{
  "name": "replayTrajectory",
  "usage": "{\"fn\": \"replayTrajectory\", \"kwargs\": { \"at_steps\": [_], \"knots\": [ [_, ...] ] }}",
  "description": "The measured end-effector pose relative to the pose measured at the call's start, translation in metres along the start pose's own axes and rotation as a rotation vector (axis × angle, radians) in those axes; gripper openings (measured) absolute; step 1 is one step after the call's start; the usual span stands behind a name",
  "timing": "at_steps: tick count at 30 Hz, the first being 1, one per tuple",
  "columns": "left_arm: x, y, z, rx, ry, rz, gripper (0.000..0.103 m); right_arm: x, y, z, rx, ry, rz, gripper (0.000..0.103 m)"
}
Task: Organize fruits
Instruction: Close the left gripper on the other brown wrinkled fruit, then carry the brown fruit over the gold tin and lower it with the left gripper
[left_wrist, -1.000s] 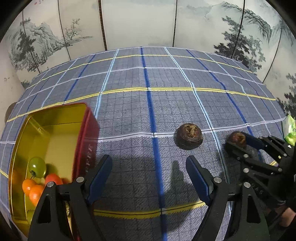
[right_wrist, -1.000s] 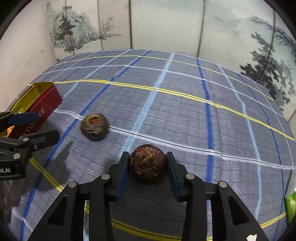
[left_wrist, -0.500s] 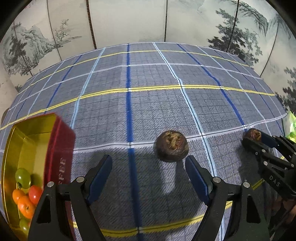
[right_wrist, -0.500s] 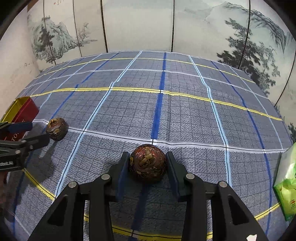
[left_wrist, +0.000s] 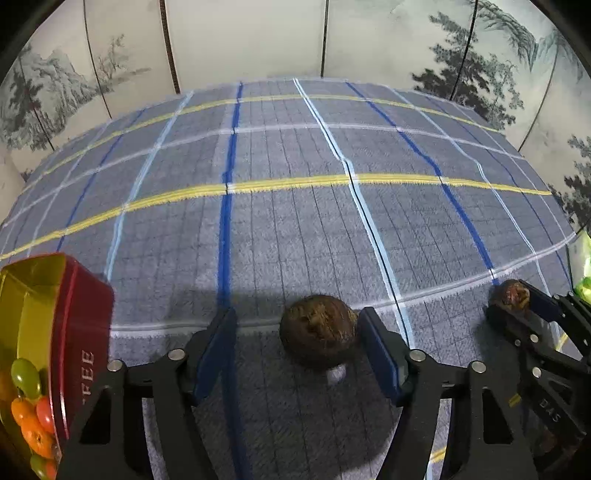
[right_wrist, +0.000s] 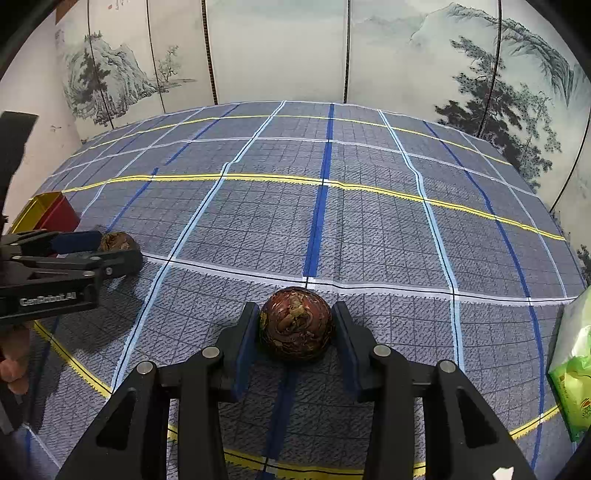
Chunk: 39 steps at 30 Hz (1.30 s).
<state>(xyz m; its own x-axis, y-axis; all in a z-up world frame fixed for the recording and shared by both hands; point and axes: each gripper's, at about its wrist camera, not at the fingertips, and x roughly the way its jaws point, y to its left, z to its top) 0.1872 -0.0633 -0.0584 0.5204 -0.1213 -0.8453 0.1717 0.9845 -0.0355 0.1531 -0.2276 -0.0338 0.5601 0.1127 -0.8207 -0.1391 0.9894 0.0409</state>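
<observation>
Since a second ago the left gripper (left_wrist: 295, 347) has slid across the checked tabletop (left_wrist: 295, 221) away from the red tin (left_wrist: 79, 332), and the brown fruit (left_wrist: 317, 334) that lay ahead of it at about one o'clock now sits between its fingers (left_wrist: 376, 350). Those fingers are closing: the fruit lies off-centre, close against or touching the right-hand pad, with a clear gap to the left-hand one, so it is not yet gripped. The right gripper (right_wrist: 295, 328) holds a darker, mottled fruit (right_wrist: 295, 323), its fingers narrow and pressed to both sides; in the left wrist view this pair shows at three o'clock. The step in hand looks like picking up the last loose fruits for the tin, which sits at nine o'clock of the left gripper and already holds small green, orange and red fruits (left_wrist: 29, 402). The next move probably calls for finishing the squeeze without nudging the round fruit sideways, since it may roll, then a lift and a carry toward the tin. The tin is cut off by the frame edge, so how full it is cannot be told. A green packet (right_wrist: 570, 373) at the right gripper's three o'clock is also cropped, its print unreadable, and whether the held fruit rests on the cloth is unclear.
</observation>
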Motion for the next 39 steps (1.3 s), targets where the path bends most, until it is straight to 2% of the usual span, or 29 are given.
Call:
{"fn": "replayTrajectory", "kwargs": {
  "at_steps": [2, 4, 5, 26, 39],
  "knots": [
    [-0.002, -0.001, -0.001, 0.010, -0.005, -0.005, 0.056, 0.000, 0.000, 0.000, -0.001, 0.000, 0.000, 0.038],
    [-0.004, -0.001, -0.003, 0.013, -0.006, -0.012, 0.043, 0.000, 0.000, 0.000, 0.000, 0.000, 0.001, 0.038],
    [-0.005, -0.001, -0.003, 0.015, -0.007, -0.014, 0.043, 0.000, 0.000, 0.000, 0.000, 0.000, 0.000, 0.038],
    [-0.032, 0.018, -0.039, -0.016, 0.015, -0.001, 0.042, 0.000, 0.002, -0.001, -0.004, 0.001, -0.006, 0.038],
    [-0.073, 0.040, -0.045, -0.081, -0.036, -0.008, 0.042, 0.000, 0.002, 0.000, -0.004, 0.001, -0.006, 0.038]
  ]
}}
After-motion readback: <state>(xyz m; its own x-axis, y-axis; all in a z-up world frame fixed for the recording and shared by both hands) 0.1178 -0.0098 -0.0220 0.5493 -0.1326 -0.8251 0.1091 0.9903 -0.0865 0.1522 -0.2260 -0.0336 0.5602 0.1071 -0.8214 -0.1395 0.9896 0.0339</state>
